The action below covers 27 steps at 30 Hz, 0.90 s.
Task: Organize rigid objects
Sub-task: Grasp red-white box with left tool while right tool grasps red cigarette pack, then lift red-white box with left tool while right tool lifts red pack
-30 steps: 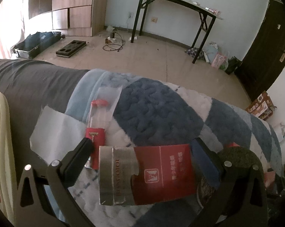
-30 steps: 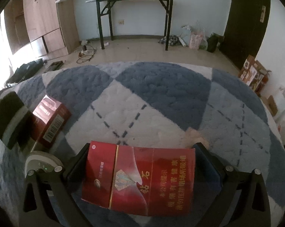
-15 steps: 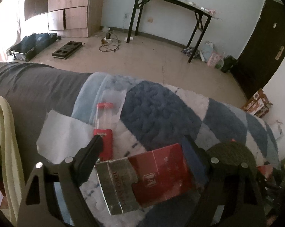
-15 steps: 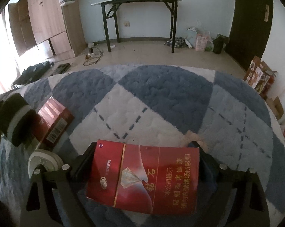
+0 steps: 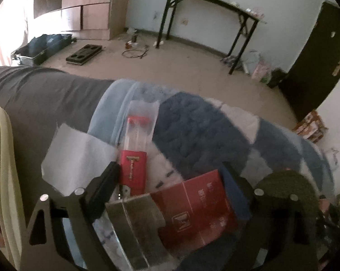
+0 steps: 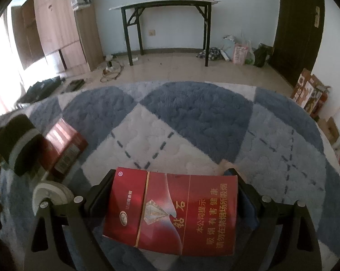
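**Mia:** What is the left gripper (image 5: pixel 167 171) doing?

**Tom:** It has a red and silver cardboard box (image 5: pixel 181 216) between its two black fingers (image 5: pixel 102 187). The fingers were wide apart. They have just closed in on the box and then let out a tiny bit. They are still far apart, because the box is long. One finger touches the silver end and the other touches the red end.

**Mia:** Is the box flat?

**Tom:** No, it is tilted. It is over the fluffy blue and white blanket (image 5: pixel 197 131). I cannot tell if it touches the blanket.

**Mia:** What else is near it?

**Tom:** A small red pack in a clear plastic wrapper (image 5: pixel 133 169) lies on the blanket just past the left finger. A white sheet of paper (image 5: pixel 77 158) lies beside that, partly on a grey cloth (image 5: pixel 45 94).

**Mia:** And the right gripper (image 6: pixel 171 172)?

**Tom:** It has a flat red box with gold writing (image 6: pixel 170 212). Its fingers have just been closing too. Now they press on the two short ends, so the box sits across the gap. The fingers are wide apart because this box is long too.

**Mia:** Where is that box?

**Tom:** It is close to the camera, over a white patch of the same blanket. I cannot tell if it is up off the blanket or lying on it.

**Mia:** What is far away?

**Tom:** A black table (image 6: pixel 165 4) stands by the wall.
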### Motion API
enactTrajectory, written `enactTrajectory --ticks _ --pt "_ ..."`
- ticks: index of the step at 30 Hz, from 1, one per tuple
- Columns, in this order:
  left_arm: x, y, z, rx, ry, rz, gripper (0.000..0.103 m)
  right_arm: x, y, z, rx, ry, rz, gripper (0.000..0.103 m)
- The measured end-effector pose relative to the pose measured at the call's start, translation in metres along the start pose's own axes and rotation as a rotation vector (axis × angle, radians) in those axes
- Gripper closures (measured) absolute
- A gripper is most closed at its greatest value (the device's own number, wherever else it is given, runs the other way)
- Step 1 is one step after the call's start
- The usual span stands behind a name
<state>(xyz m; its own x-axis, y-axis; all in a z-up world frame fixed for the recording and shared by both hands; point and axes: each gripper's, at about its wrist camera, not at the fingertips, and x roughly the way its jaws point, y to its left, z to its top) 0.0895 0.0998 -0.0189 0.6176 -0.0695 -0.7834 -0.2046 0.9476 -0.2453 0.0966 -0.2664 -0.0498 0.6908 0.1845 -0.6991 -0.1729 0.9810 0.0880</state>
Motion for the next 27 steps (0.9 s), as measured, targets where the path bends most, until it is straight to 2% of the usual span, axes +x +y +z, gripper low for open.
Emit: enactTrajectory --ticks 2,3,4,6,10,14,16,18,19,22,27 --pt "-0.013 0.002 0.003 0.006 -0.024 -0.025 0.019 -0.006 -0.005 0.002 0.028 -0.019 0.034 0.01" --pt "-0.021 0.003 0.006 0.011 -0.034 -0.033 0.046 -0.009 -0.007 0.003 0.033 -0.023 0.041 0.01" --pt "-0.028 0.005 0.007 0.011 -0.037 -0.03 0.056 -0.011 -0.009 0.003 0.034 -0.028 0.044 0.01" --pt "-0.042 0.011 0.011 0.012 -0.06 -0.012 0.057 -0.012 -0.013 0.005 0.023 -0.028 0.036 0.01" --pt "-0.046 0.027 0.013 -0.005 -0.037 -0.05 0.057 -0.016 -0.023 0.006 0.026 -0.034 0.052 0.01" --pt "-0.023 0.026 0.009 0.015 0.056 -0.02 0.049 -0.01 -0.019 0.003 0.014 -0.016 0.048 0.01" --pt "-0.026 0.024 0.007 0.058 0.064 -0.035 0.038 -0.006 -0.016 0.003 0.001 -0.003 0.048 0.01" --pt "-0.035 0.022 0.004 0.095 0.051 -0.058 0.017 -0.003 -0.013 0.003 -0.013 0.002 0.041 0.01" --pt "-0.04 0.021 0.003 0.13 0.035 -0.054 0.014 -0.002 -0.012 0.003 -0.021 0.003 0.035 0.01" --pt "-0.049 0.011 -0.005 0.264 -0.008 -0.035 0.014 -0.001 -0.011 0.003 -0.026 0.003 0.032 0.01" --pt "-0.034 0.013 -0.006 0.303 0.043 -0.054 0.014 0.0 -0.008 0.003 -0.044 0.003 0.02 0.01"
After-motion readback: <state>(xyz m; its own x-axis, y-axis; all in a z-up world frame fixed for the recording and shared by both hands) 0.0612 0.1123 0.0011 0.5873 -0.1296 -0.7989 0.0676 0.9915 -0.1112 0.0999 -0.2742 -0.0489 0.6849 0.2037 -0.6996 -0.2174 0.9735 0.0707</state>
